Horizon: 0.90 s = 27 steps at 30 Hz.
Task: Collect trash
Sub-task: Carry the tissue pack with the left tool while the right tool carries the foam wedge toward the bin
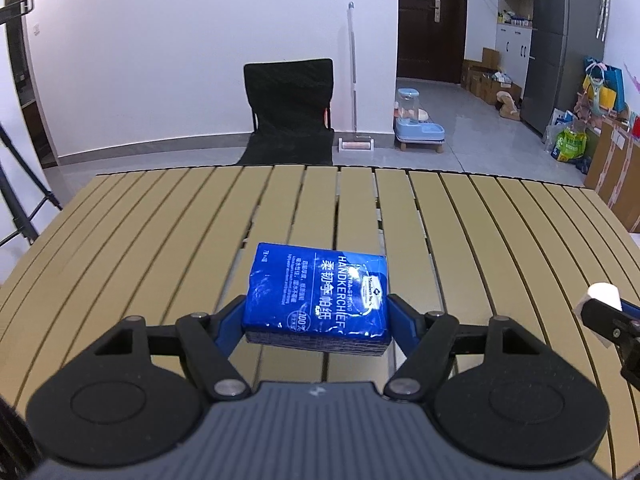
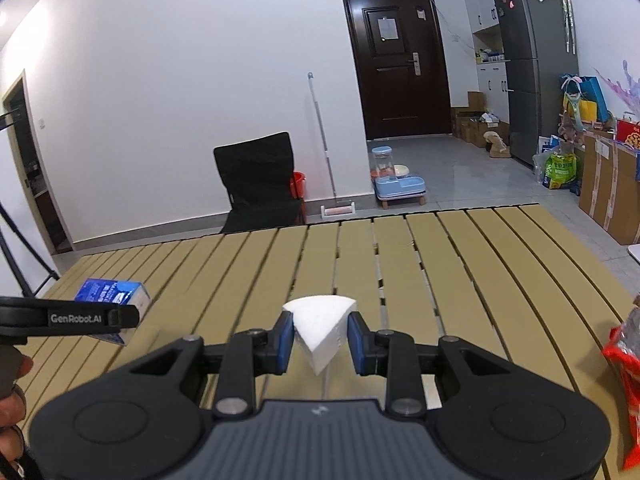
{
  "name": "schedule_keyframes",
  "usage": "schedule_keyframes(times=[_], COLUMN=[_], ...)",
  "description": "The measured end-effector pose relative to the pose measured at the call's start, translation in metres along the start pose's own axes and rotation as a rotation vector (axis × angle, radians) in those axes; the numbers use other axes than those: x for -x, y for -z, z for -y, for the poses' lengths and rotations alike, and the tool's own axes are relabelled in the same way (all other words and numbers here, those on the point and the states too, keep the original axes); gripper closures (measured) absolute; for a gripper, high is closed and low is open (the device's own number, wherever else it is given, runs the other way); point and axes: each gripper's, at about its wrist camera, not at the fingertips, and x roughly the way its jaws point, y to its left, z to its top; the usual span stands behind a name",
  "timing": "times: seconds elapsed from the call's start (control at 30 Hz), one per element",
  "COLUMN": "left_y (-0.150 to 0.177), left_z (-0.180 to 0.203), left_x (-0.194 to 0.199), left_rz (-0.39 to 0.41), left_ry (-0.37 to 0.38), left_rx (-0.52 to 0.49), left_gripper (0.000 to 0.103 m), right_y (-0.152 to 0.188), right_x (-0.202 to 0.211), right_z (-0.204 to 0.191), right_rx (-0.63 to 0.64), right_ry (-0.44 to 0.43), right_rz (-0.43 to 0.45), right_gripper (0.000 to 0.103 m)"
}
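Left gripper [image 1: 316,312]: my fingers clamped on blue tissue pack [image 1: 318,294], held above the desk [image 1: 500,240].
Right gripper [image 2: 320,342]: fingers clamped on white foam wedge [image 2: 320,326].
Around: red wrapper [image 2: 624,364] right of right fingers; black chair [image 1: 290,110] beyond the desk.

Home living area, fridge [image 2: 534,64], front door [image 2: 394,60], pet feeder [image 2: 396,180]

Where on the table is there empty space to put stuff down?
Most of the slatted table is bare: the whole stretch ahead of the blue tissue pack and the white foam wedge, up to the far edge by the black chair. Only the near right corner is taken, by a red wrapper.
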Motion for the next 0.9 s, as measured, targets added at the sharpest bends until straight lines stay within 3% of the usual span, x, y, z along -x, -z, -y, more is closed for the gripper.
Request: schedule_keyframes(times=[0.37,0.9], left_y=[0.045,0.127], left_z=[-0.039,-0.069], left_x=[0.069,0.126], left_rz=[0.022,0.005], left_ry=[-0.011,0.006], left_rx=[0.001,-0.026], left_gripper=[0.03,0.029], right_y=[0.036,0.107], right_x=[0.063,0.119], right_z=[-0.045,-0.087], right_rx=[0.051,0.083], right_ry=[-0.044,-0.097], right_rz=[-0.003,-0.052], right_gripper=[0.075,0.075])
